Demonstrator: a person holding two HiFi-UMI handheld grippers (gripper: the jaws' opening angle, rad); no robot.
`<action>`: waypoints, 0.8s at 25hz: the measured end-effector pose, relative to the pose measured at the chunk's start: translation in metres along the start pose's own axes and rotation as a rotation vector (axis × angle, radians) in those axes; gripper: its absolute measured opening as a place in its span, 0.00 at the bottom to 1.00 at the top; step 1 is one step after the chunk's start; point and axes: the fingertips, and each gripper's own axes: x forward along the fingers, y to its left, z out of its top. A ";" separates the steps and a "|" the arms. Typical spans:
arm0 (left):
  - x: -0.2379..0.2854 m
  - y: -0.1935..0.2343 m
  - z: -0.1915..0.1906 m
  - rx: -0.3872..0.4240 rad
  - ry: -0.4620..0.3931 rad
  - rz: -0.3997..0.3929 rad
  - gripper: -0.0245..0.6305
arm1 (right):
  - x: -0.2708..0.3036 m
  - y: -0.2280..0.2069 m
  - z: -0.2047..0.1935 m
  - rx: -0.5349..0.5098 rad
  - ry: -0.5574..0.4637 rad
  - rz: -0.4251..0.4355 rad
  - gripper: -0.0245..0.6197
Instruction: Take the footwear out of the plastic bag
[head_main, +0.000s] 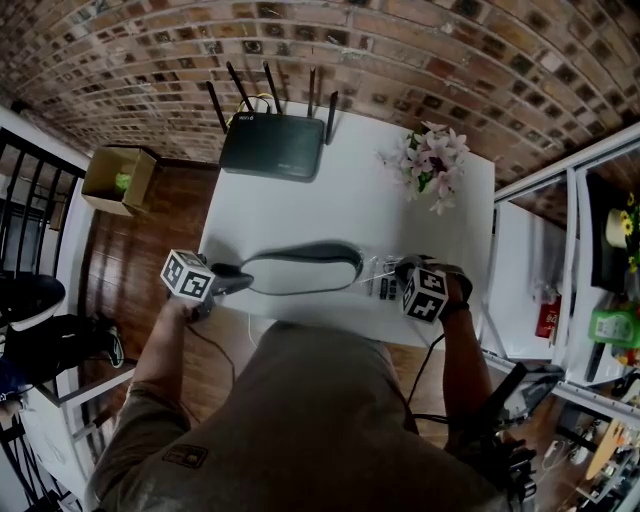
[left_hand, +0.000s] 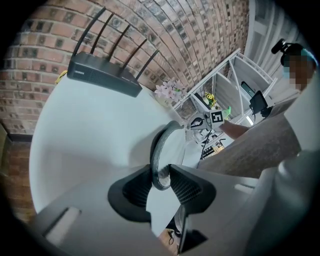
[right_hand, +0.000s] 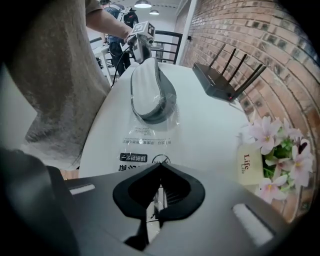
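**Both claws clamped: one on the slipper, one on the bag**

My left claw (left_hand: 161, 180) is closed on the grey rim of the slipper (left_hand: 160, 155) at one end, with the rim pinched between its two pads. My right claw (right_hand: 159, 197) points steeply down at the desk (head_main: 400, 220), its jaws pressed together on a thin fold of the plastic bag (right_hand: 147, 137).

The slipper (head_main: 300, 268) lies lengthwise across the near part of the white desk, stretched between my two claws. Most of it is clear of the bag. From the right gripper view, only the end nearest that claw lies under the clear plastic. The rest of the bag lies flat on the desk, printed side up, between the slipper and my right claw.

A black router (head_main: 272, 145) with raised antennas sits at the far edge of the desk. A bunch of pale pink flowers (head_main: 432, 165) stands at the far right corner.
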 end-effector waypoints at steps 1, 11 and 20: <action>-0.001 0.001 0.000 0.000 0.001 0.003 0.21 | 0.001 -0.001 -0.001 0.004 0.004 -0.002 0.06; -0.021 0.023 -0.003 -0.011 0.008 0.033 0.22 | 0.001 -0.009 -0.023 0.069 0.073 -0.034 0.06; -0.035 0.037 -0.003 -0.021 0.013 0.065 0.22 | 0.005 -0.008 -0.026 0.102 0.096 -0.048 0.06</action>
